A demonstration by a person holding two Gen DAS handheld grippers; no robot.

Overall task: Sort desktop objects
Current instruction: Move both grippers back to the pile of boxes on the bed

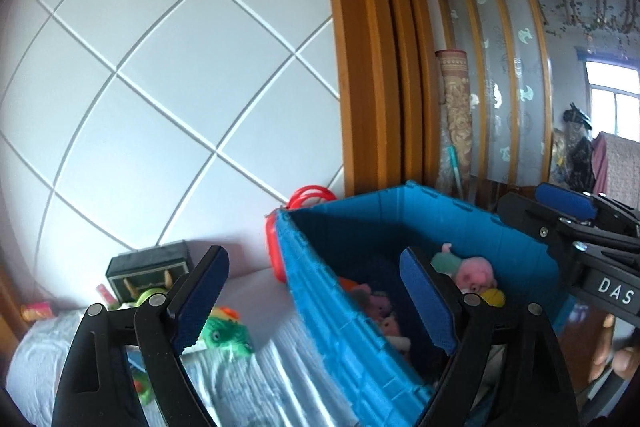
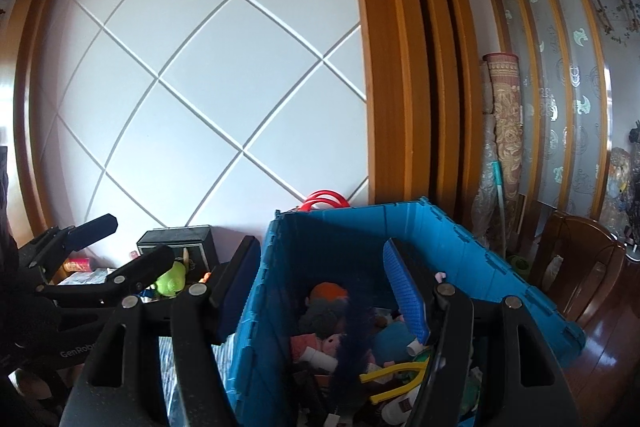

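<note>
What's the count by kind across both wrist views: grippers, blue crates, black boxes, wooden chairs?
Grippers: 2 (left gripper, right gripper, both open and empty)
Blue crate: 1
Black box: 1
Wooden chair: 1
Total: 5

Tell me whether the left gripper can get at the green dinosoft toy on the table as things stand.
Probably yes. The left gripper is open and holds nothing, and the green toy lies on the white cloth just past its left finger, with nothing over it. The blue crate stands to the right, off that path.
</note>
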